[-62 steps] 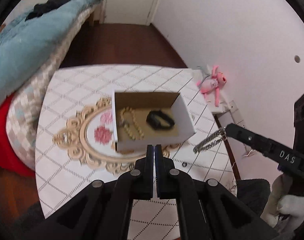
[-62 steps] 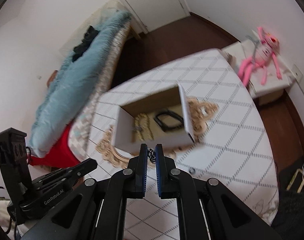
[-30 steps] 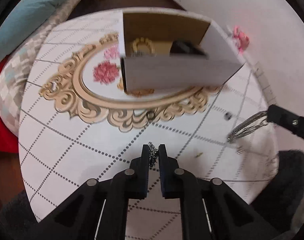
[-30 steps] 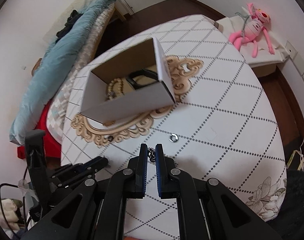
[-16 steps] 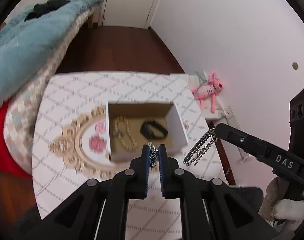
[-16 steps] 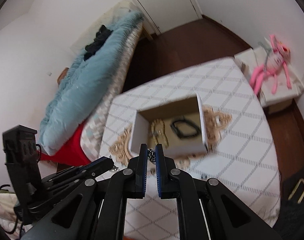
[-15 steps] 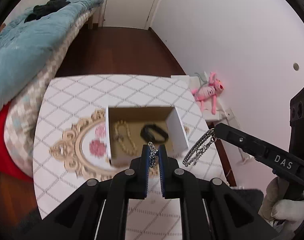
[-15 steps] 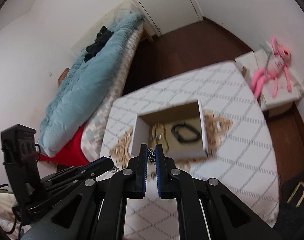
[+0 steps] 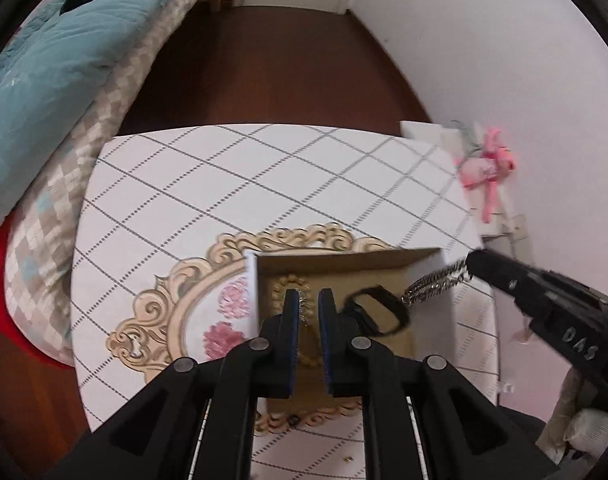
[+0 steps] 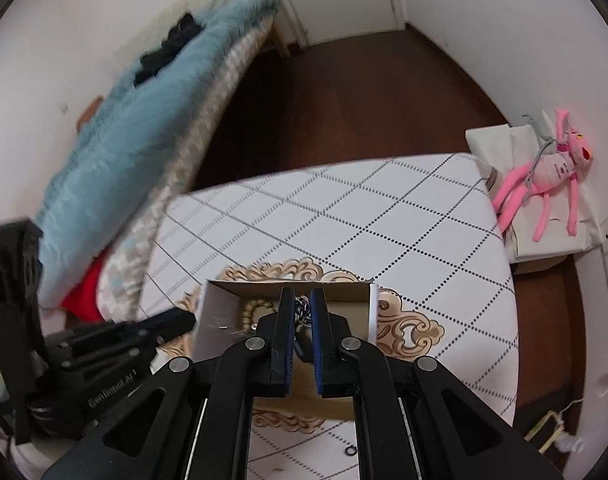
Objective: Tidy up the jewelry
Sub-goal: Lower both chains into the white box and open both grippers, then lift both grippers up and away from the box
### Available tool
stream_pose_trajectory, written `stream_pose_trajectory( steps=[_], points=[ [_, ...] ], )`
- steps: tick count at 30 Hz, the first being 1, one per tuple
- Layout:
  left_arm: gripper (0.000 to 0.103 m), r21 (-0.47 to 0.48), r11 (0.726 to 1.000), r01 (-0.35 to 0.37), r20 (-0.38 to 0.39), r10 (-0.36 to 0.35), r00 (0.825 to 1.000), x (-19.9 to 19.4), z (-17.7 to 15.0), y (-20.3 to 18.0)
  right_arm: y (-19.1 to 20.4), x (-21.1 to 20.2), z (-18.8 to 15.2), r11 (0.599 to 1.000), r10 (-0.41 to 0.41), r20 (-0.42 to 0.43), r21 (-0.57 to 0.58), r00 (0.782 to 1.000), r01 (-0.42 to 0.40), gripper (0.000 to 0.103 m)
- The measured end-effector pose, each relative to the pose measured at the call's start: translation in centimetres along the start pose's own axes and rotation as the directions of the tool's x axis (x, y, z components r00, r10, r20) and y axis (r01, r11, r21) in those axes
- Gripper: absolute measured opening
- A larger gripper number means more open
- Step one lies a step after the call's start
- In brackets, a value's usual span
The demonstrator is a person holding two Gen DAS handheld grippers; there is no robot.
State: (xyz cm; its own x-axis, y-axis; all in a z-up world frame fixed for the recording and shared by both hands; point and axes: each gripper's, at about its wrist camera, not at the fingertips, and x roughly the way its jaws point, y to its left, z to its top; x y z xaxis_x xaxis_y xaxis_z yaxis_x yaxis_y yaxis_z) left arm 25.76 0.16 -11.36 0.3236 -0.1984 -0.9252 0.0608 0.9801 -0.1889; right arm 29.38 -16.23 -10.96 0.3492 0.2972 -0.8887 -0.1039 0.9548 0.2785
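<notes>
Here the left gripper fingers pinch a small silver chain over the open cardboard box mid-bench; the right gripper fingers grip a silver link bracelet at the box's right wall — beads and a black band lie inside.

White checkered surface with gold medallion, carrying open cardboard box at 5 o'clock, small ring at 6.

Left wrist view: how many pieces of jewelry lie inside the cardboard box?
2. The beaded bracelet lies on the left, partly behind the left tool; the black band lies on the right. The tool may hide more.
</notes>
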Motion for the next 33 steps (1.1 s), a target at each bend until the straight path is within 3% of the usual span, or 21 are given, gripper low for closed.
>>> stream_pose_trajectory(
  steps=[2, 4, 6, 10, 11, 12, 14, 15, 17, 25, 33],
  points=[
    [0.013, -0.007, 1.0, -0.029, 0.003, 0.029, 1.0, 0.1, 0.2, 0.2, -0.3, 1.3, 0.4, 1.0, -0.012, -0.04, 0.007, 0.999, 0.013, 0.009],
    [0.028, -0.006, 0.998, -0.058, 0.012, 0.058, 0.998, 0.0, 0.2, 0.4, -0.4, 2.1, 0.5, 0.998, -0.058, -0.059, -0.008, 0.997, 0.058, 0.014],
    [0.062, -0.011, 0.996, -0.089, 0.031, 0.09, 0.996, -0.2, -0.2, 0.6, -0.7, 2.1, 0.2, 0.998, -0.057, -0.06, -0.003, 0.997, 0.056, 0.043],
    [0.069, -0.016, 0.991, -0.133, 0.07, 0.133, 0.989, -0.6, -1.2, 1.0, -0.9, 1.5, -0.7, 0.99, -0.135, -0.039, -0.035, 0.99, 0.134, 0.05],
    [0.077, -0.022, 0.99, -0.14, 0.076, 0.141, 0.987, -0.6, -1.6, 1.1, -0.9, 1.2, -1.1, 0.987, -0.156, -0.033, -0.039, 0.987, 0.155, 0.058],
    [0.091, -0.027, 0.989, -0.148, 0.084, 0.15, 0.985, -0.6, -2.0, 1.2, -0.8, 1.1, -1.5, 0.983, -0.181, -0.031, -0.048, 0.983, 0.179, 0.069],
    [0.103, -0.027, 0.988, -0.155, 0.088, 0.156, 0.984, -0.4, -2.9, 1.4, -0.7, 0.9, -2.5, 0.968, -0.243, -0.017, -0.066, 0.97, 0.241, 0.087],
    [0.103, -0.021, 0.986, -0.166, 0.082, 0.168, 0.982, -0.2, -3.3, 1.4, -0.6, 0.9, -3.1, 0.962, -0.265, -0.012, -0.069, 0.964, 0.264, 0.096],
    [0.103, -0.013, 0.981, -0.194, 0.072, 0.195, 0.978, 0.1, -3.9, 1.3, -0.6, 1.0, -4.0, 0.955, -0.29, -0.013, -0.064, 0.957, 0.288, 0.102],
    [0.103, -0.012, 0.978, -0.209, 0.069, 0.21, 0.975, 0.3, -6.0, 1.3, -0.3, 1.8, -7.5, 0.943, -0.327, -0.018, -0.062, 0.945, 0.326, 0.103],
    [0.103, -0.017, 0.976, -0.215, 0.088, 0.216, 0.972, -1.0, -6.9, 1.0, 0.0, 0.6, -8.4, 0.939, -0.342, 0.015, -0.045, 0.94, 0.342, 0.103]
  ],
)
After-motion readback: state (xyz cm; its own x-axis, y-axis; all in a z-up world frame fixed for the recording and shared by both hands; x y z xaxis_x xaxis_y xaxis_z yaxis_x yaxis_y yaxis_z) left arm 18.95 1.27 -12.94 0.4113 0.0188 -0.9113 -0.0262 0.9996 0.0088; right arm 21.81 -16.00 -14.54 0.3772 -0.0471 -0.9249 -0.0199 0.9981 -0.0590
